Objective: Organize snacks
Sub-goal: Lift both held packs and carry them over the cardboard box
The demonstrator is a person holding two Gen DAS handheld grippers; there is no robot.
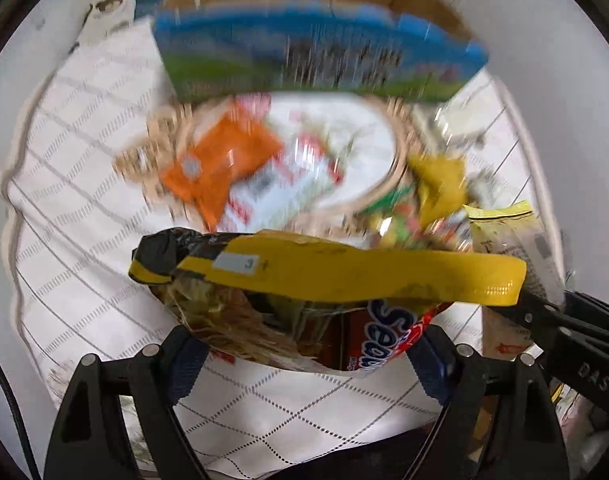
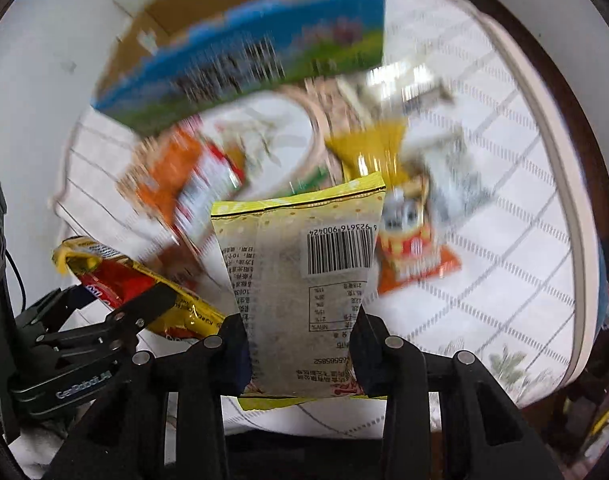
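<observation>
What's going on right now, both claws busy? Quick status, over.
Left gripper shut on yellow-and-red snack bag. Right gripper shut on pale yellow packet. Round tray ahead, already holding snacks; blue-green box behind it.

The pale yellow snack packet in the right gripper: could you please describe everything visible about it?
The pale yellow snack packet is a flat, glossy pillow bag with dotted yellow borders and a whitish back panel. That back faces the right wrist camera, showing a barcode, a nutrition table and a centre seam. It stands roughly upright, clamped near its lower end by the right gripper, above the white patterned tablecloth.
</observation>
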